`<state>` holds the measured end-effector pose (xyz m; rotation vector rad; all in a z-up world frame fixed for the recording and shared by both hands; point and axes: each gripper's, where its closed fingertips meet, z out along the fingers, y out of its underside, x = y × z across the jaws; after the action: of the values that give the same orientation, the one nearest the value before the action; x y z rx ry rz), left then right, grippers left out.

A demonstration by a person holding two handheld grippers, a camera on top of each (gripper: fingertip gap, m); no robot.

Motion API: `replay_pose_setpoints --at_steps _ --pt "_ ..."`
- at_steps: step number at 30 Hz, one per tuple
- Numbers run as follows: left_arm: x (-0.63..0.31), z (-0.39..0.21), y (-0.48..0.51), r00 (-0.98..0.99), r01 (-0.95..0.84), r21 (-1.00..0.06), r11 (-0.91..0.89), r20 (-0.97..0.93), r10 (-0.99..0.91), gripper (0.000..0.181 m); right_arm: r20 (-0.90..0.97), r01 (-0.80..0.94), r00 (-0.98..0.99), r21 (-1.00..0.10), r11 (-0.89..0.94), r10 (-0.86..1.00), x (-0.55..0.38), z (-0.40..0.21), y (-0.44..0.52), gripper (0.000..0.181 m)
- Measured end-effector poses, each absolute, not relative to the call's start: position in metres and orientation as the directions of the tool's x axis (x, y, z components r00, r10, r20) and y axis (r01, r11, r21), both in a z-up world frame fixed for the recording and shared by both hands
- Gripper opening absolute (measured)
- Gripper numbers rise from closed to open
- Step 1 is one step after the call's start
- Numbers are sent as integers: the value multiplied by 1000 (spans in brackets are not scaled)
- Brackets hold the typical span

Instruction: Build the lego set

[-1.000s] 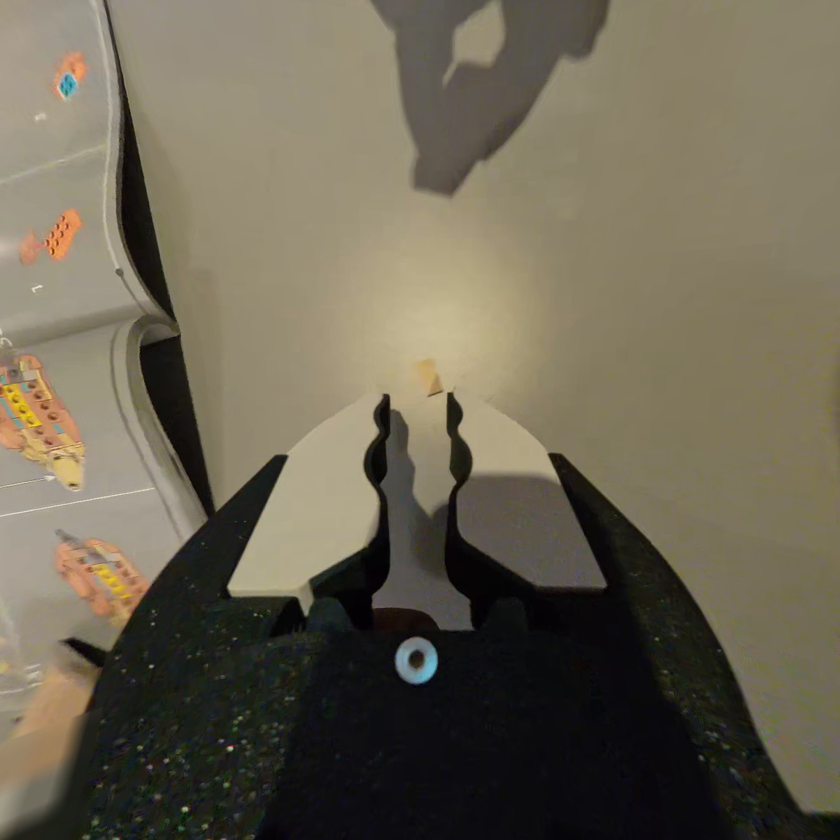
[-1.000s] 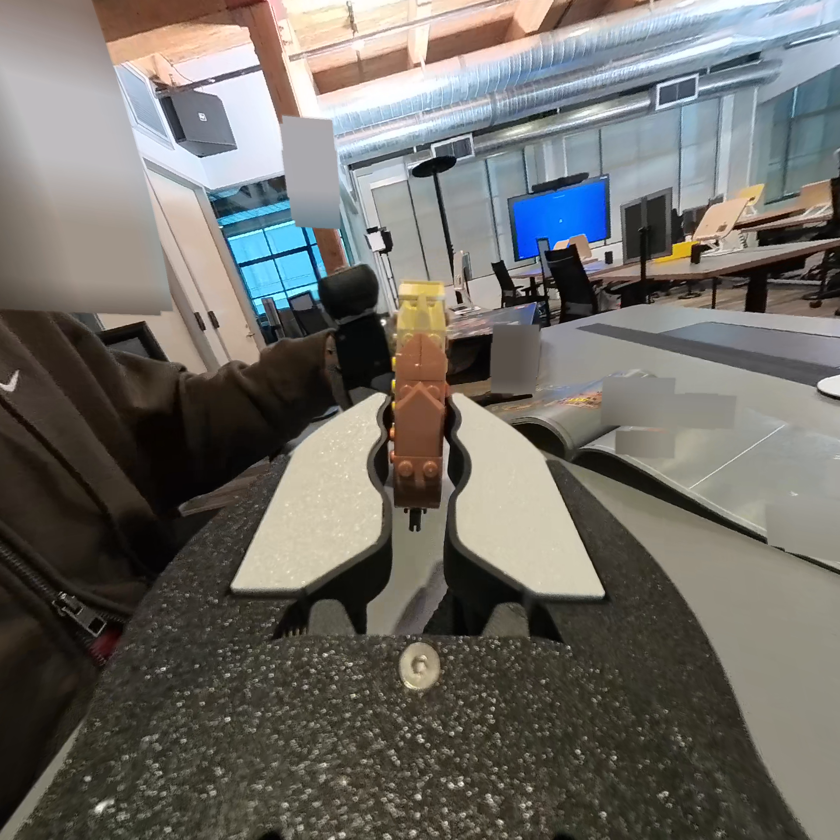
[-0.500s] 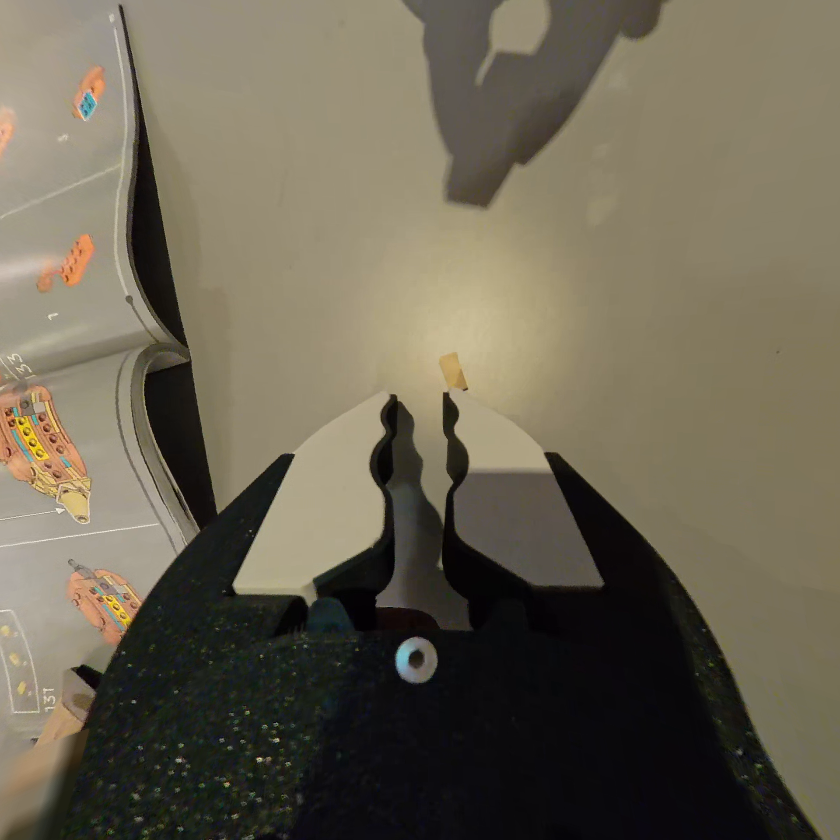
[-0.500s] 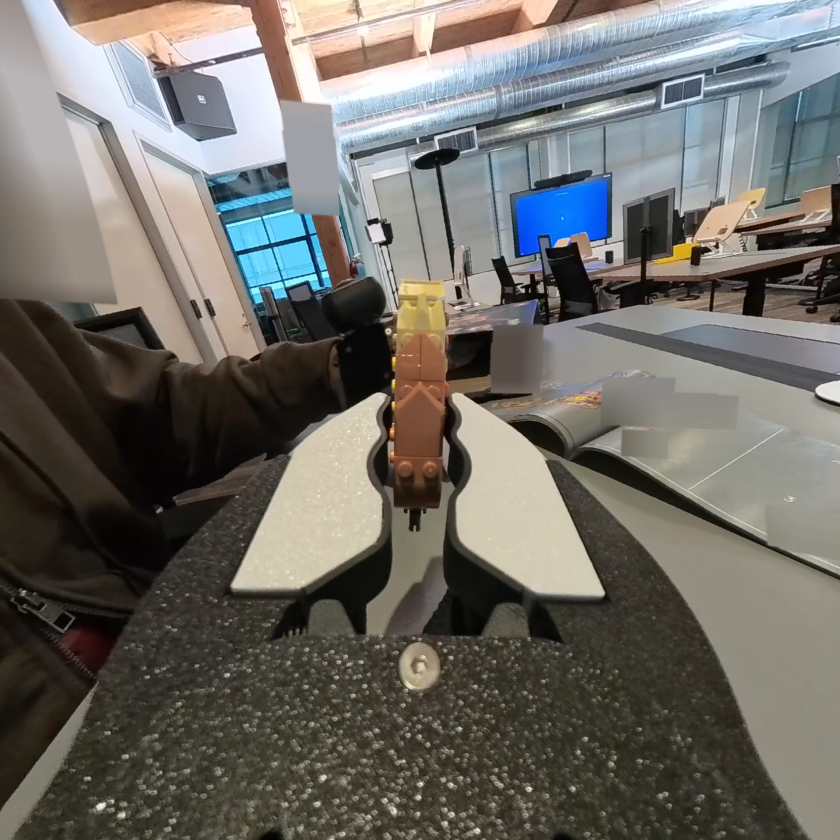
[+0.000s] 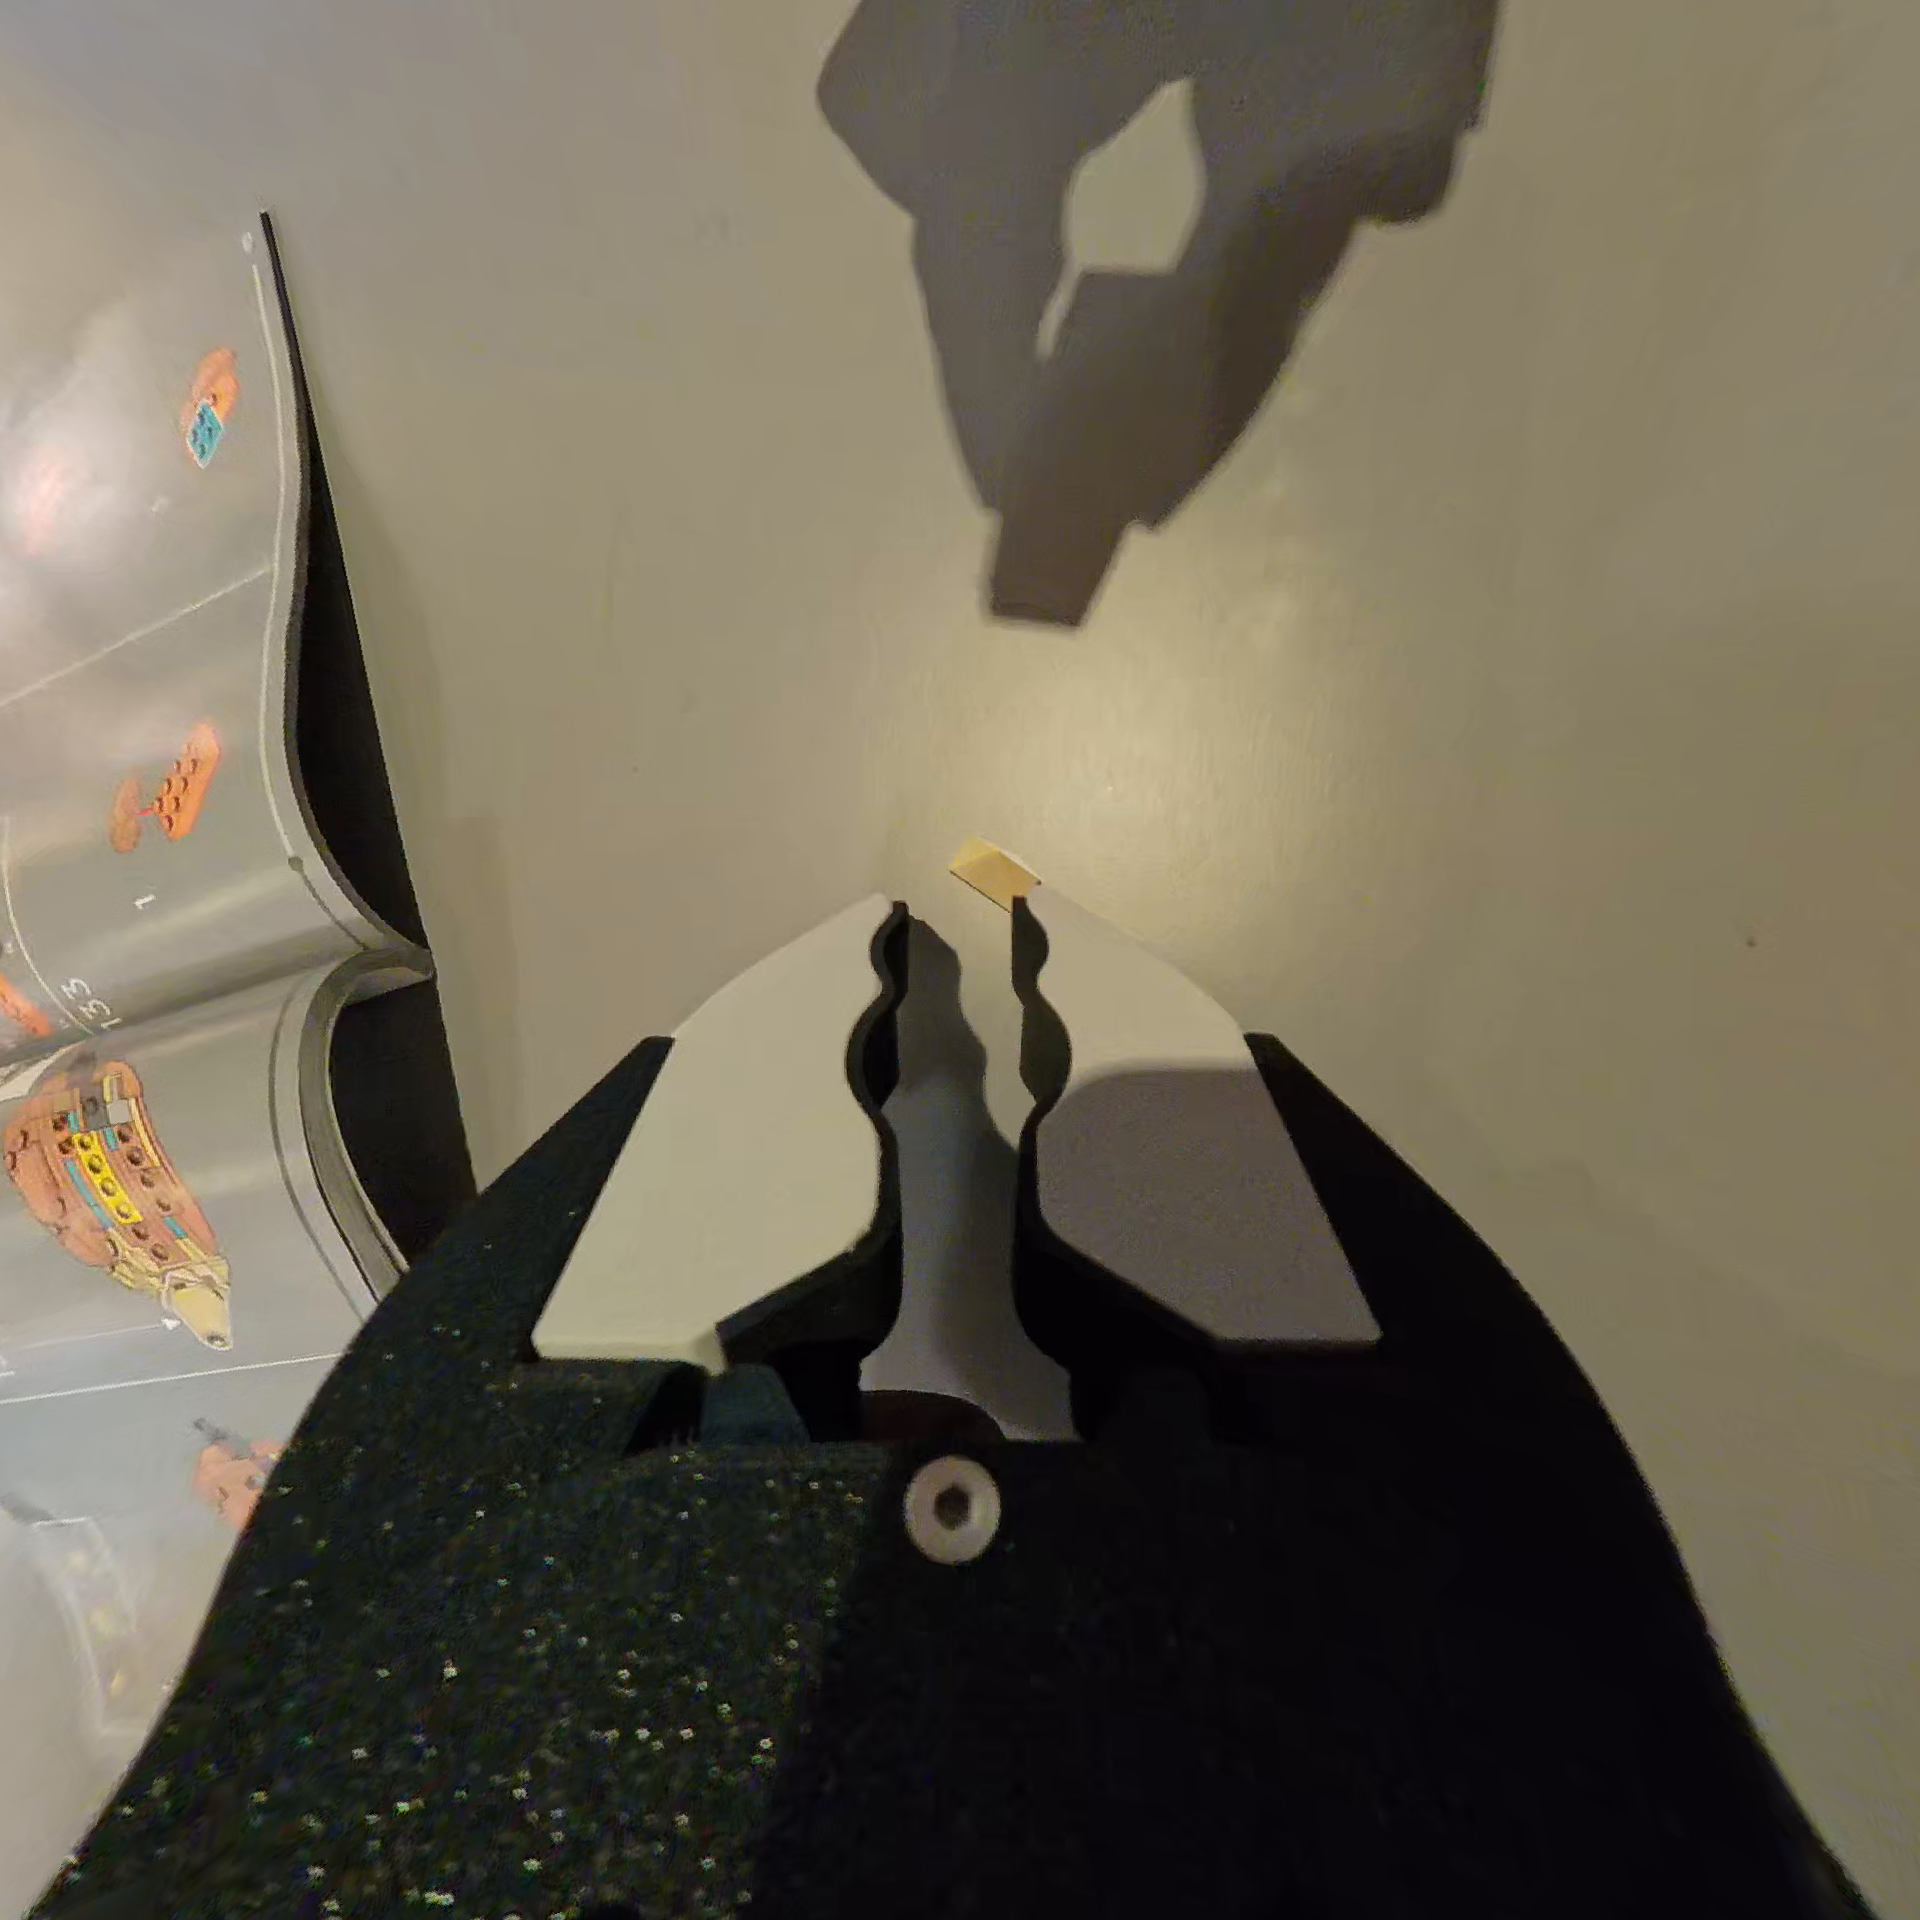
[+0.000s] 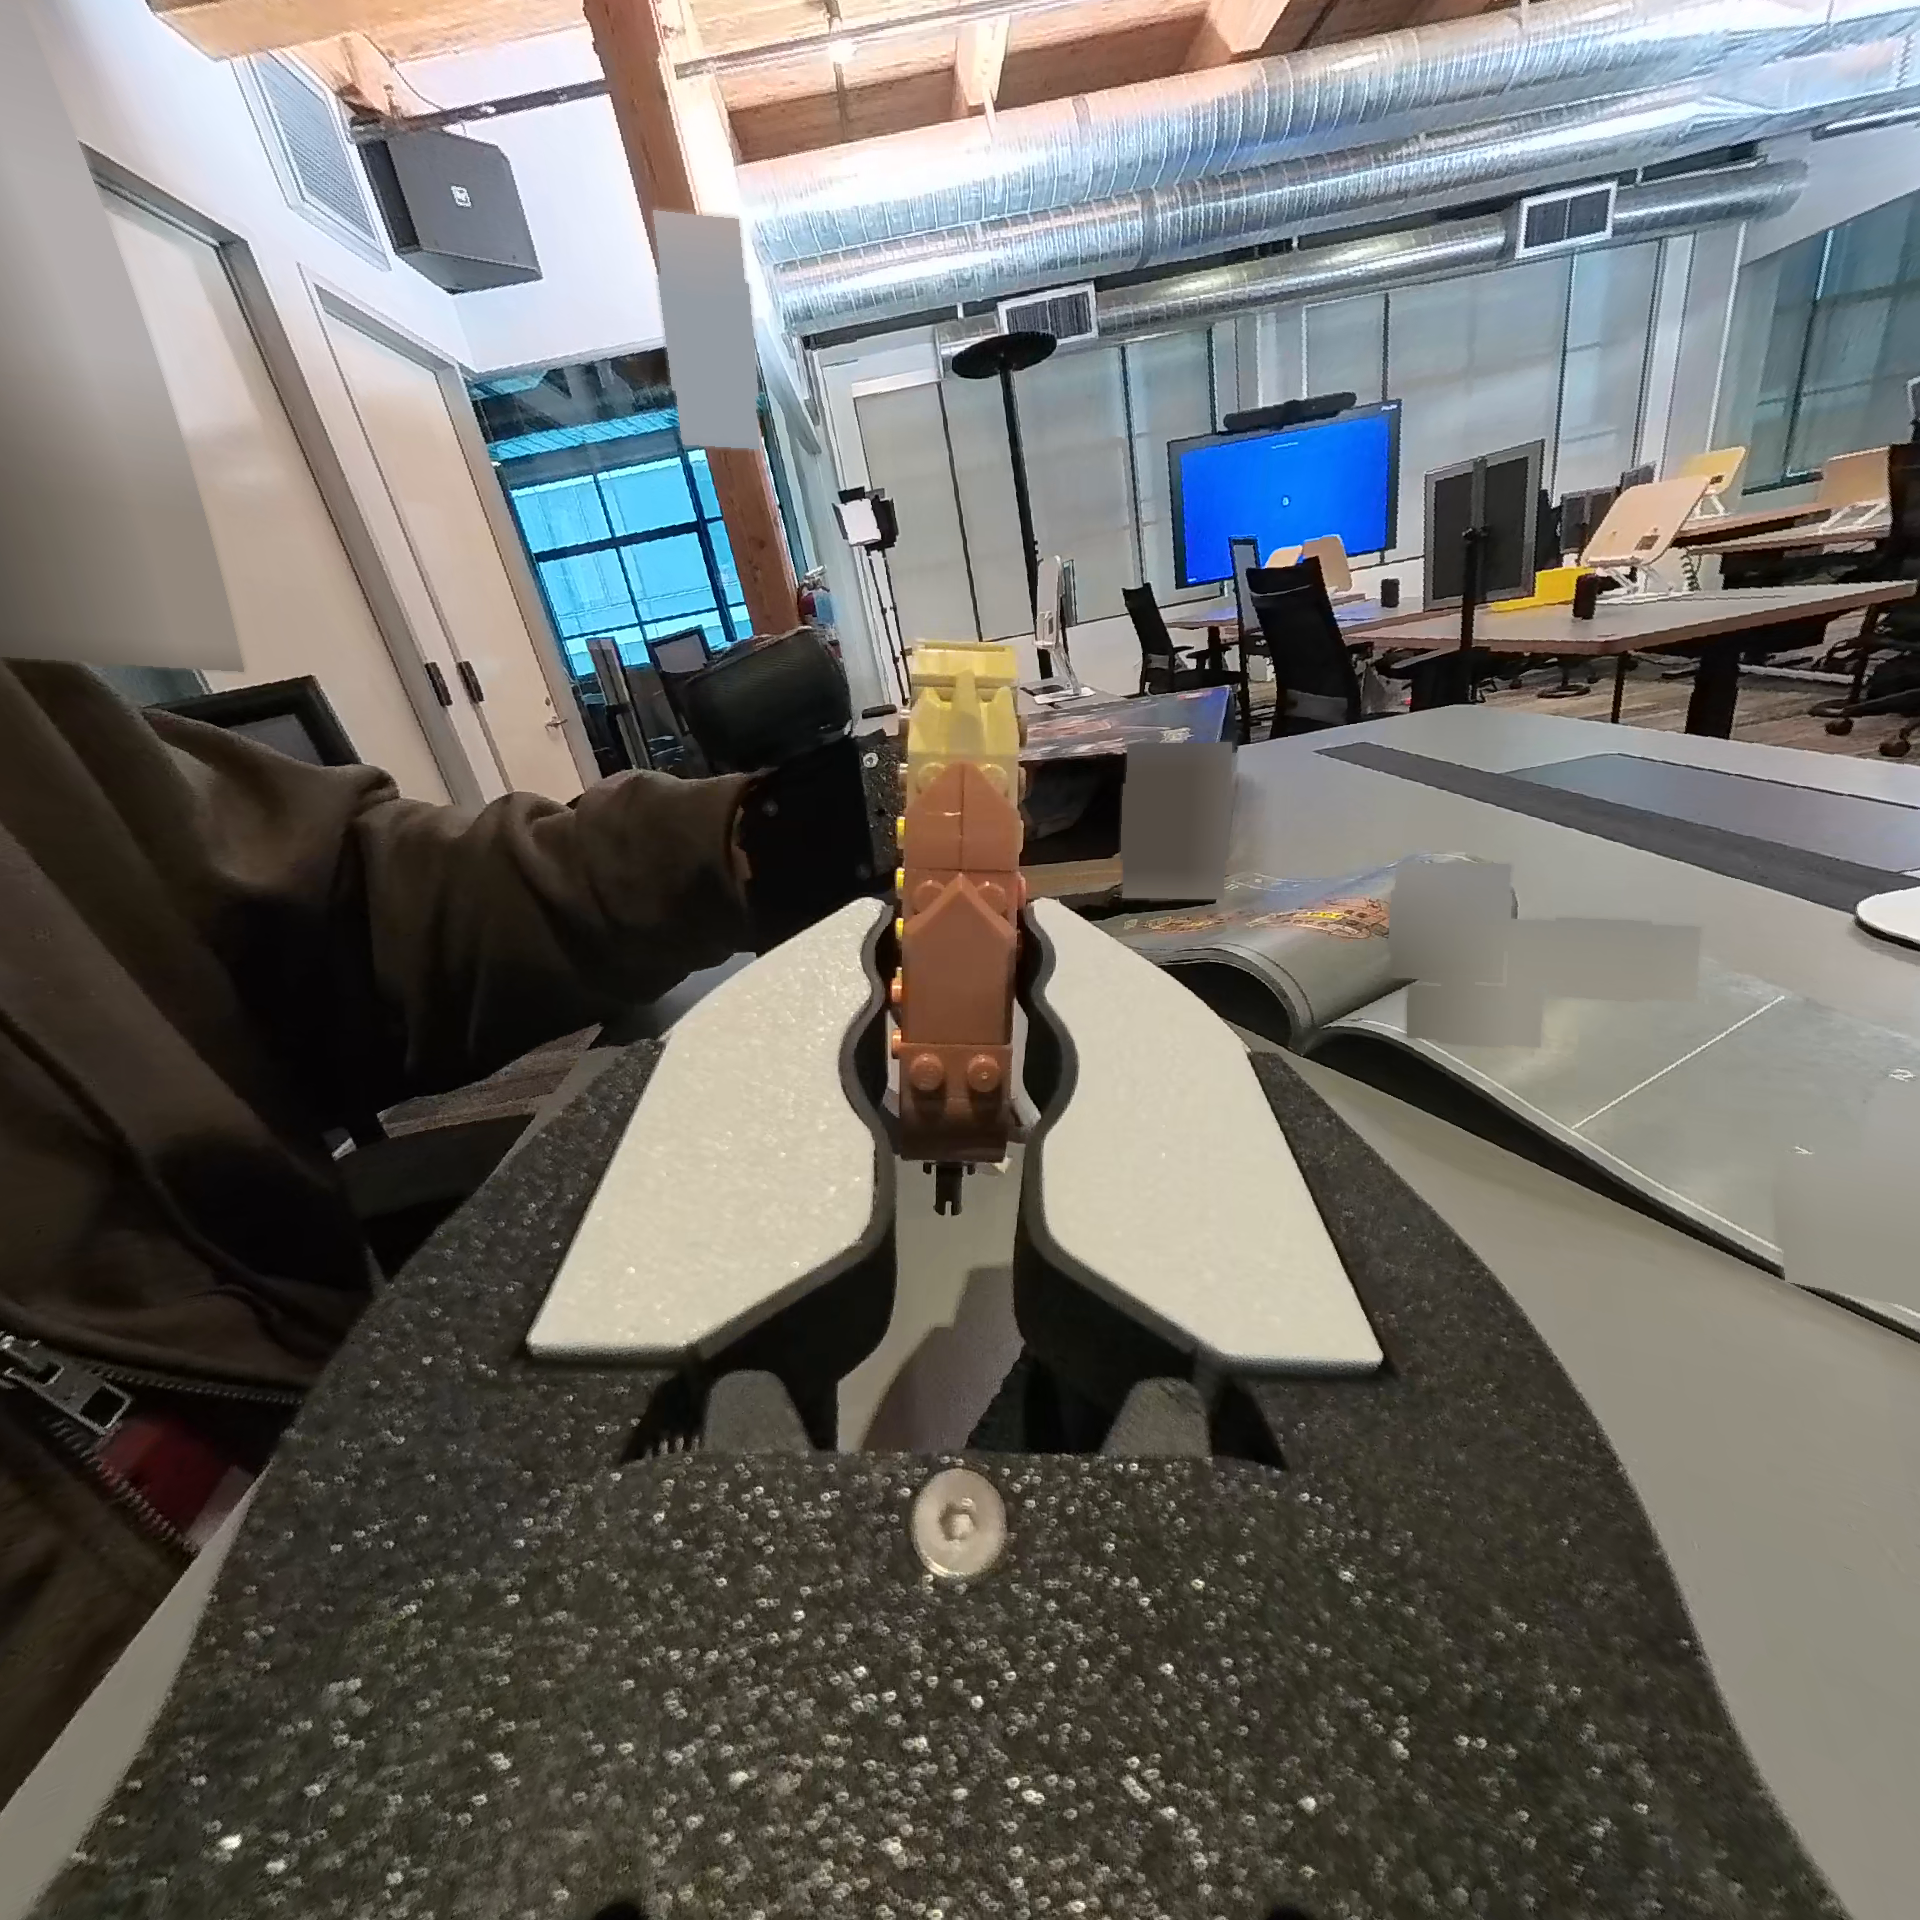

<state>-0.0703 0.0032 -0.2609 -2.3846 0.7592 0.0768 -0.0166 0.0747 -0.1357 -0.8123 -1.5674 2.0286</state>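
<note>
In the left wrist view, a small tan lego piece (image 5: 994, 871) lies on the pale table just beyond the tip of the right finger. My left gripper (image 5: 958, 906) points down at the table, its jaws a narrow gap apart and empty. In the right wrist view, my right gripper (image 6: 958, 920) is shut on a brown lego build (image 6: 958, 966) with a yellow-tan top end, held upright above the table. The other gripper (image 6: 795, 769) shows behind it, at the end of a dark sleeve.
An open instruction booklet (image 5: 135, 935) lies at the left of the left wrist view; it also lies on the grey table at the right of the right wrist view (image 6: 1558, 1049). A person in a dark jacket (image 6: 208, 987) is on the left. The right gripper's shadow (image 5: 1132, 312) falls on the table. The grippers' ends are close to 15 cm from one another.
The left gripper has drifted so the tan piece now sits off its right fingertip instead of between the tips. The shadow has shifted right. The right gripper still holds the build.
</note>
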Motion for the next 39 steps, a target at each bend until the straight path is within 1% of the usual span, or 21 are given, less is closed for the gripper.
replay_pose_setpoints --at_steps 5,8,13,19,25,27,30,32,35,37,39 --pt "-67 -253 6 830 -533 -579 -617 -212 -516 19 -179 6 -728 -967 -255 661 -16 -136 74 21" --pt "-76 -253 7 812 -563 -554 -613 -233 -535 20 -179 7 -730 -967 -255 660 -16 -136 74 21" --pt "-71 -256 5 759 -598 -571 -563 -179 -626 20 -178 6 -731 -967 -254 659 -16 -136 74 21" --pt "-73 -262 10 749 -616 -545 -568 -182 -637 20 -178 7 -732 -967 -254 657 -16 -136 74 21" --pt "-63 -262 11 754 -602 -563 -566 -167 -635 22 -181 8 -732 -967 -257 656 -16 -136 74 22" --pt "-62 -261 10 775 -576 -565 -591 -150 -613 25 -179 8 -732 -967 -255 658 -16 -136 74 21" --pt "-66 -259 8 842 -495 -567 -659 -125 -526 26 -177 6 -730 -968 -253 660 -16 -136 74 21" --pt "-69 -256 9 907 -383 -588 -712 -92 -412 26 -175 5 -729 -968 -251 662 -16 -136 74 21" --pt "-59 -251 10 957 -220 -658 -720 -4 -289 26 -175 6 -729 -968 -250 662 -16 -136 74 21" --pt "-59 -254 8 971 -184 -666 -723 -9 -239 27 -177 7 -728 -968 -252 662 -16 -136 74 21" --pt "-60 -257 8 975 -188 -665 -723 -36 -221 27 -179 8 -728 -967 -253 661 -16 -136 74 21"
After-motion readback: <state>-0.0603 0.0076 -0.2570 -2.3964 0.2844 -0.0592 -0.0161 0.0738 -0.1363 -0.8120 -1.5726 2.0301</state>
